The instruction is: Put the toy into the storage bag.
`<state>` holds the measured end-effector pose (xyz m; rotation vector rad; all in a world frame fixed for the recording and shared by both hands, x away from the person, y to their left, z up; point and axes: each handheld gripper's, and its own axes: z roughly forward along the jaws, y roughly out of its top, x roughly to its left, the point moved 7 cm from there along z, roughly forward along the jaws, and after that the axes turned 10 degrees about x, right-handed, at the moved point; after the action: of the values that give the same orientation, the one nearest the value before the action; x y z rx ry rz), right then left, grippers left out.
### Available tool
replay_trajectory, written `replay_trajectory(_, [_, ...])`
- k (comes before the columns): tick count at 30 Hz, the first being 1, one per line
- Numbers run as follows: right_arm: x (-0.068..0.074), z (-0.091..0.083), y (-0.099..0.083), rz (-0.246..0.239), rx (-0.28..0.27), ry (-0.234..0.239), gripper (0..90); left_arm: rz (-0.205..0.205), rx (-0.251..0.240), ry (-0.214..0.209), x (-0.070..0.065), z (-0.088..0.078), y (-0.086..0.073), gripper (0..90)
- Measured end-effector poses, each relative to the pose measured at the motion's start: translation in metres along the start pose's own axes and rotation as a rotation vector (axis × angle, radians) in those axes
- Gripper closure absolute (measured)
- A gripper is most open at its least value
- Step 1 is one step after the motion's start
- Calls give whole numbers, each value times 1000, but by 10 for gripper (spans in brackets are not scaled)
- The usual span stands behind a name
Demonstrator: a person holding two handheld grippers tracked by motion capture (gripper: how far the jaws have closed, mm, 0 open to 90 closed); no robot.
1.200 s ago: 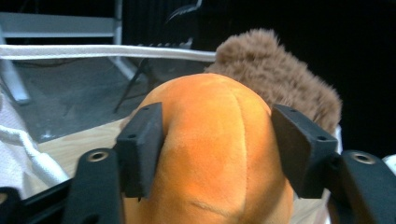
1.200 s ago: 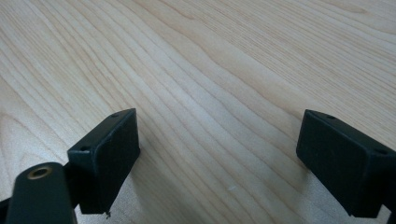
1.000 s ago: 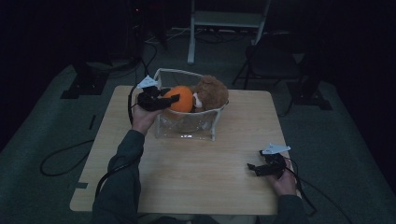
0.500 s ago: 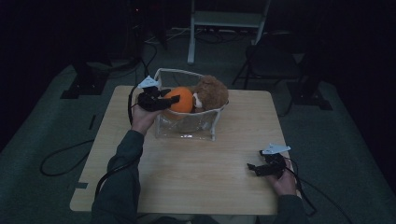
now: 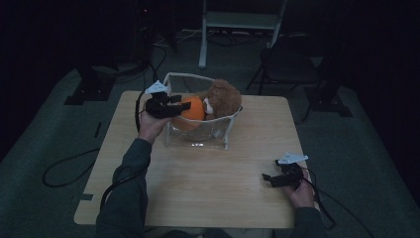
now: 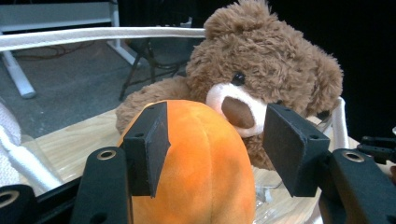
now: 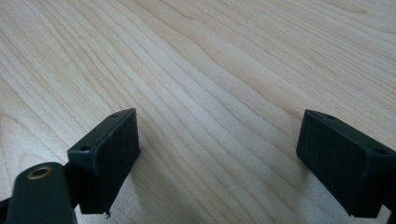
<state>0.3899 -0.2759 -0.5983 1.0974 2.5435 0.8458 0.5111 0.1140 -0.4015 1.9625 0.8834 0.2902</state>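
A clear bin with a white rim (image 5: pixel 198 138) stands at the back of the wooden table (image 5: pixel 213 193). In it sit a brown teddy bear (image 5: pixel 224 98) and an orange plush ball (image 5: pixel 192 110). My left gripper (image 5: pixel 181 105) reaches over the bin's left side. In the left gripper view the orange plush (image 6: pixel 205 168) lies between the jaws of the left gripper (image 6: pixel 217 144). The left pad (image 6: pixel 150 144) is against it and the right pad (image 6: pixel 292 149) stands clear, so the gripper is open. The teddy bear (image 6: pixel 266 70) is just behind. My right gripper (image 5: pixel 268 178) (image 7: pixel 219 158) rests open and empty over bare tabletop (image 7: pixel 210 56).
The bin's white rim (image 6: pixel 93 33) crosses the top of the left gripper view. Beyond the table are a white stand (image 5: pixel 237 22), a dark chair (image 5: pixel 289 64) and black stand feet on the grey floor. A cable (image 5: pixel 64 168) loops off the table's left side.
The orange plush sits slightly lower in the bin than a second ago. The left gripper has barely shifted and the right hand has not moved.
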Motion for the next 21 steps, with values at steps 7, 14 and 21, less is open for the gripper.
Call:
replay_trajectory(7, [0, 0, 0, 0, 0, -1, 125, -13, -25, 21, 4, -11, 1, 418])
replay_trajectory(14, [0, 0, 0, 0, 0, -1, 126, -18, -52, 52, 8, -27, 0, 407])
replay_trajectory(21, [0, 0, 0, 0, 0, -2, 126, -28, -57, 77, 13, -38, -9, 398])
